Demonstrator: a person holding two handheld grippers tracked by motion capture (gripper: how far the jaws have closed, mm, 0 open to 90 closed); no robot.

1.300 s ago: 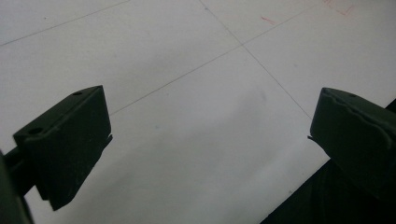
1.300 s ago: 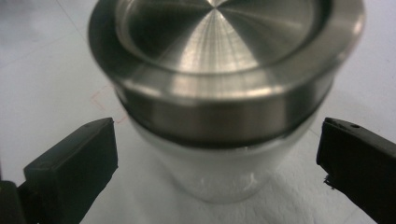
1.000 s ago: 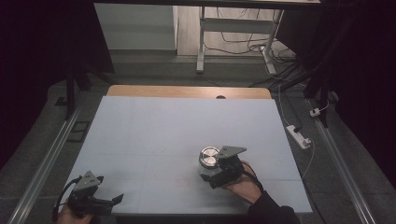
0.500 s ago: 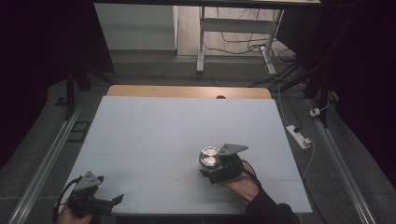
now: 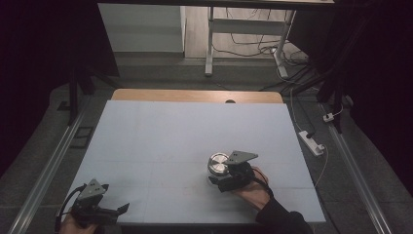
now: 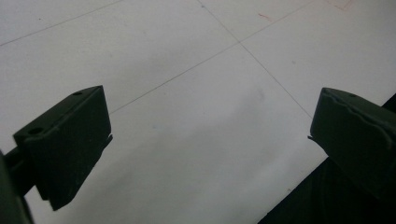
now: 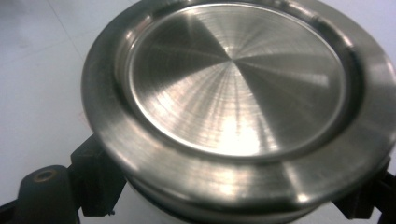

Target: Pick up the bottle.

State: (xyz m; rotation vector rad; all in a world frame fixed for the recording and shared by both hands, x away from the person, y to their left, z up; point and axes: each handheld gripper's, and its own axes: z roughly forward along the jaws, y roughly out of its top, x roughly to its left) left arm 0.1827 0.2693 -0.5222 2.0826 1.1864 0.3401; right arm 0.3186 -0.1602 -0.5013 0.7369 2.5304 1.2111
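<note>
On pale matte table (image 5: 160, 146): right gripper (image 5: 225, 178) jaws just clenched round brushed-steel round tin (image 5: 218, 163); left gripper (image 5: 114, 210) jaws released.

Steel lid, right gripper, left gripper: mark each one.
Steel lid (image 7: 236, 79), right gripper view, centre of its brushed top.
Right gripper (image 5: 220, 178), high view, midway between its fingertips.
Left gripper (image 6: 208, 154), left gripper view, midway between its fingertips.
</note>
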